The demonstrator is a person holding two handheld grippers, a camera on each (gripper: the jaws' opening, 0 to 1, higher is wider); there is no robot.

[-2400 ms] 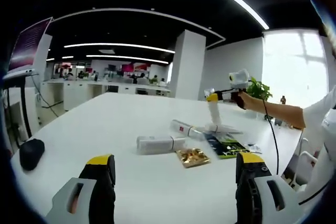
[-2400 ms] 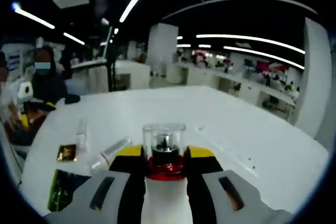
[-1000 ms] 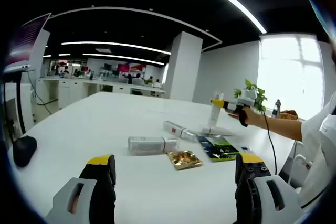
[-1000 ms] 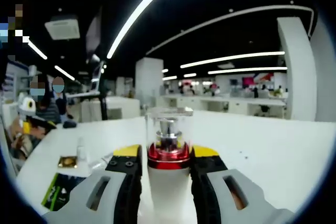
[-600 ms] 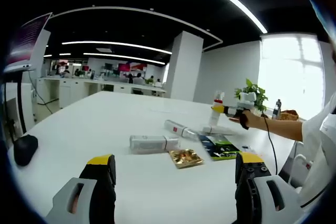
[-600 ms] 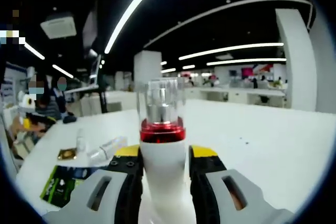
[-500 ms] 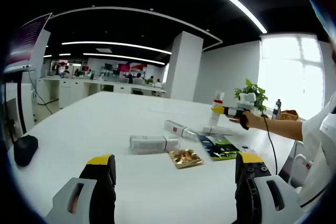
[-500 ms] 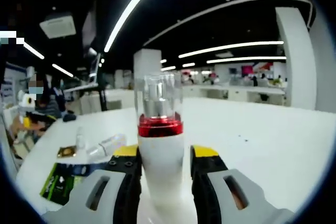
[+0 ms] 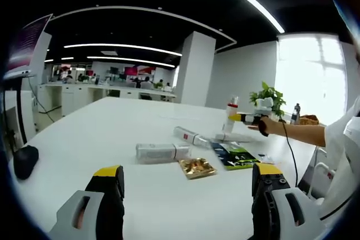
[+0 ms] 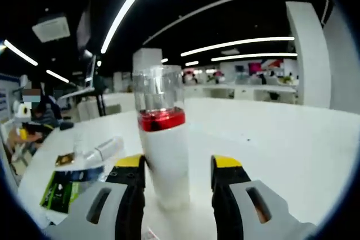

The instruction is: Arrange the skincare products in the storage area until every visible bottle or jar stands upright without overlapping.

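Note:
A white bottle [image 10: 164, 153] with a red band and a clear cap stands upright on the white table [image 10: 270, 139]. My right gripper [image 10: 179, 164] is open around it, with a small gap on each side. From the left gripper view, that bottle [image 9: 230, 117] stands at the far right with the right gripper [image 9: 241, 118] at it. Two more bottles lie on their sides: a pale one [image 9: 162, 151] and a clear one [image 9: 190, 136]. My left gripper [image 9: 187, 169] hangs open above the near table, holding nothing.
A gold packet [image 9: 195, 167] and a green packet [image 9: 235, 154] lie beside the lying bottles. A black mouse [image 9: 25, 161] sits at the left edge. A potted plant [image 9: 269, 93] stands behind the person's arm [image 9: 298, 133]. The far table is bare.
My right gripper lowered the white bottle until it stood upright on the table, then its jaws parted and let go. The left gripper stayed open and nearly still.

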